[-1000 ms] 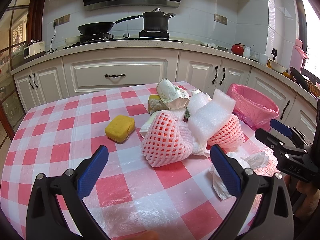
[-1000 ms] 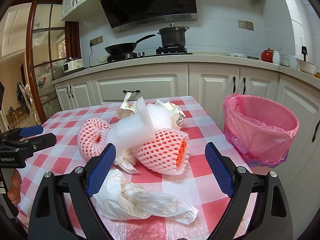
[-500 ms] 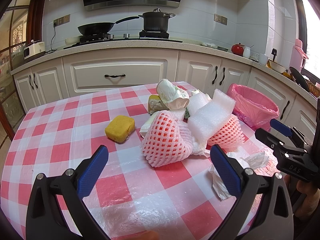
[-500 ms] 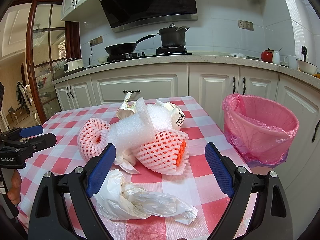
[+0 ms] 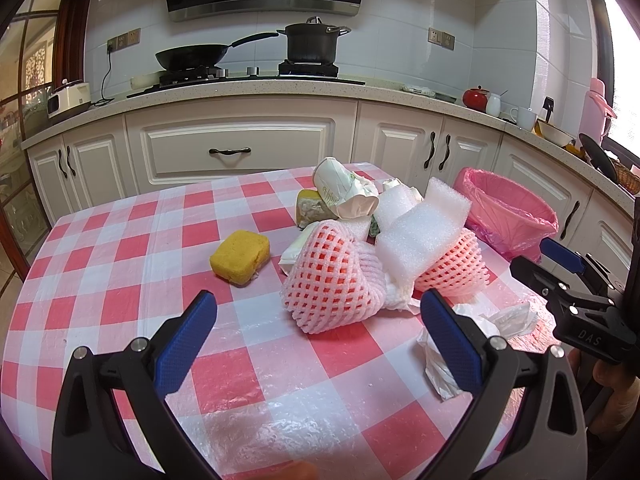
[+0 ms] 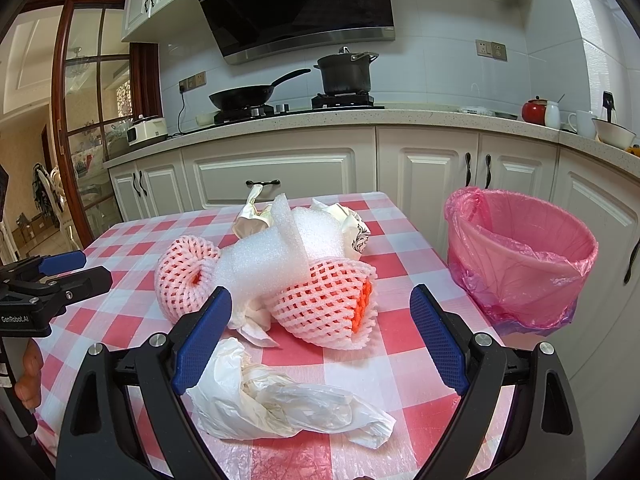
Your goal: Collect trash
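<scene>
A heap of trash lies on the red-checked table (image 5: 120, 288): two pink foam fruit nets (image 5: 328, 280) (image 6: 328, 304), white foam sheets (image 5: 424, 228) (image 6: 276, 252), crumpled paper cups (image 5: 344, 192) (image 6: 352, 228) and a yellow sponge (image 5: 240, 256). A crumpled white plastic bag (image 6: 280, 396) lies nearest, just under my right gripper (image 6: 320, 336), which is open and empty. My left gripper (image 5: 318, 340) hovers open and empty in front of the nearer pink net. The pink-lined bin (image 6: 520, 264) (image 5: 508, 212) stands beside the table's right edge.
Behind the table runs a white cabinet counter (image 5: 240, 148) with a stove, a pan (image 5: 192, 56) and a pot (image 5: 312, 42). Cups and a red pot (image 6: 536, 110) sit on the counter at right. A glass door (image 6: 92, 120) is at left.
</scene>
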